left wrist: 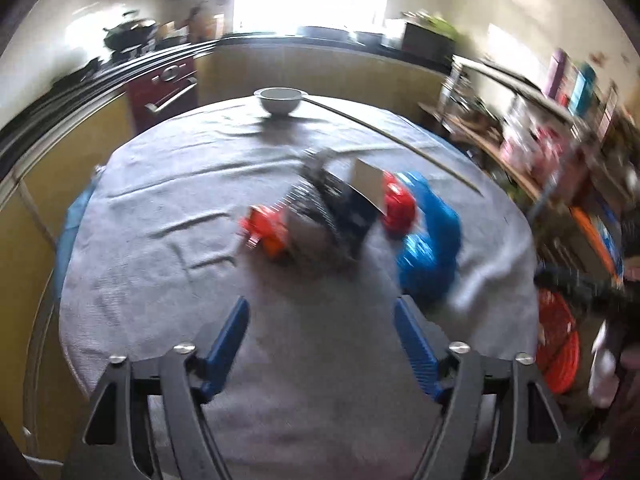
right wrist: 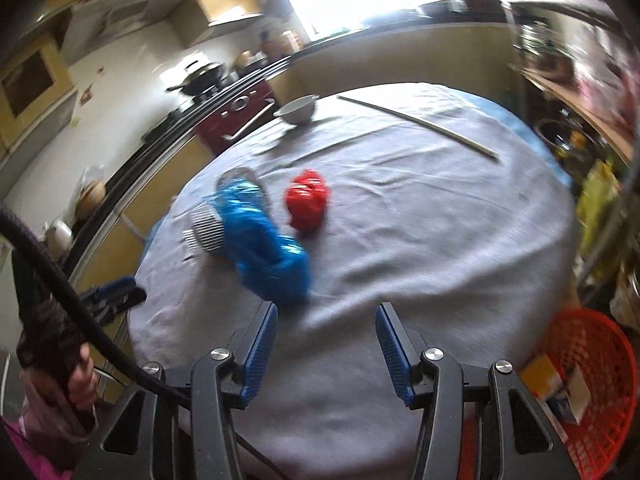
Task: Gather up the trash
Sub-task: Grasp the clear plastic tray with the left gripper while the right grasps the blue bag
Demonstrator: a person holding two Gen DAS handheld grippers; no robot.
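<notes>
Trash on table: one blue wrapper (right wrist: 264, 240), one red wrapper (right wrist: 307, 200), one orange basket (right wrist: 592, 380)

Black linkage frames, silver screws — ribbed blue jaws; pink sleeve (right wrist: 38, 408).

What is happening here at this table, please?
A person is collecting trash with two handheld tongs. Both the left tongs and the right tongs are open and hold nothing. On the grey tablecloth lie a crumpled blue plastic bag, a red plastic wad and other blurred wrappers. An orange basket beside the table already holds some packaging.
</notes>
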